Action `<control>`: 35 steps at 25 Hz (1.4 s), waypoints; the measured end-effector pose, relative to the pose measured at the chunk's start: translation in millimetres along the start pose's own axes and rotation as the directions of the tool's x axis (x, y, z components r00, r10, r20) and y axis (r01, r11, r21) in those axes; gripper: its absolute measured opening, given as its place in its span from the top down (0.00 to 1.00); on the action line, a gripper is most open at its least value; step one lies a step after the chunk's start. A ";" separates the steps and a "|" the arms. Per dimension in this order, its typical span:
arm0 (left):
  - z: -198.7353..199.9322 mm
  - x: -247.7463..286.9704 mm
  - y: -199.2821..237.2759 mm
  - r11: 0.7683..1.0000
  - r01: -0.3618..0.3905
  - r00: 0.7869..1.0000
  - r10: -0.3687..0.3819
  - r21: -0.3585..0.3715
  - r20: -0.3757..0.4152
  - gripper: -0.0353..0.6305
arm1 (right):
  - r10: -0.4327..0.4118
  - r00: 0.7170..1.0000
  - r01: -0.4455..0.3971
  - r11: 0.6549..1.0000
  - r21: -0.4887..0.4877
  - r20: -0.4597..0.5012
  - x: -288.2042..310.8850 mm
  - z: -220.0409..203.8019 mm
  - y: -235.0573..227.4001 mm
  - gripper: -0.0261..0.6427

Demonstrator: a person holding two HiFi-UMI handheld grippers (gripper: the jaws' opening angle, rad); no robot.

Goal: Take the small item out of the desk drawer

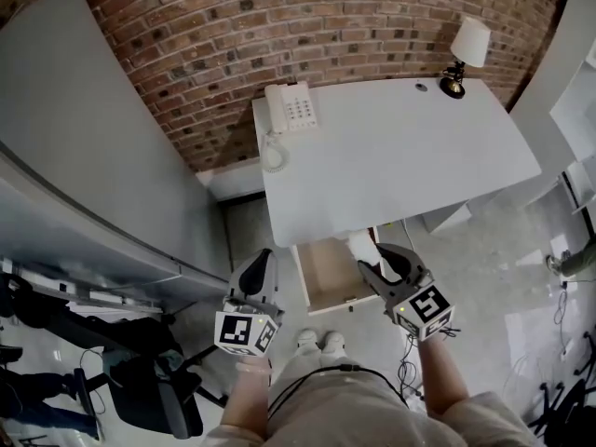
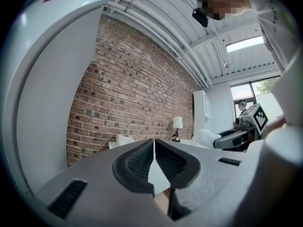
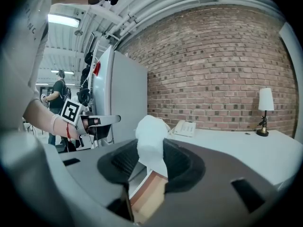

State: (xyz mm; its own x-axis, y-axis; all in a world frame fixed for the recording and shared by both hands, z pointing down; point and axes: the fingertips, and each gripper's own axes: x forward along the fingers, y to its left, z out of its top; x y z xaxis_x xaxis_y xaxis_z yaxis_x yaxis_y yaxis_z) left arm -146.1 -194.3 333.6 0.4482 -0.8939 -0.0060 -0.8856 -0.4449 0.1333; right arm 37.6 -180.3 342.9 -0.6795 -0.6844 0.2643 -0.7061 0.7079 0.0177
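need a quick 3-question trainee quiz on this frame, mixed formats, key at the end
1. True or false: the desk drawer stands open.
2. What sits between the jaws of the right gripper? A) a telephone handset B) a small white item C) nothing
3. Fill in: the left gripper has its jaws ___, with nothing between them.

Key: 1 true. 2 B, the pads press on it from both sides. 3 together.
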 end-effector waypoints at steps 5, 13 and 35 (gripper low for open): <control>15.0 -1.5 6.9 1.000 -0.024 0.999 0.024 0.015 0.022 0.93 | -0.027 0.999 0.028 1.000 -0.007 0.018 -2.3 13.6 -3.4 0.72; 34.4 -5.2 15.6 0.998 -0.049 0.998 0.047 0.031 0.048 0.92 | -0.072 0.996 0.072 0.997 -0.013 0.049 -6.9 35.4 -12.7 0.72; 49.4 -23.7 47.9 0.991 -0.106 0.993 0.101 0.085 0.055 0.92 | -0.163 0.979 0.163 0.987 0.015 0.125 -7.6 62.6 -30.5 0.72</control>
State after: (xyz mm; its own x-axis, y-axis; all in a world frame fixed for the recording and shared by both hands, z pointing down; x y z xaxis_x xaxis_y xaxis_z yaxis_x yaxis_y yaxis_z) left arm -205.1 -197.1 291.1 0.3486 -0.9361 -0.0473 -0.9352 -0.3508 0.0482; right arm 51.8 -207.6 280.0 -0.5746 -0.8072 0.1351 -0.8102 0.5844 0.0457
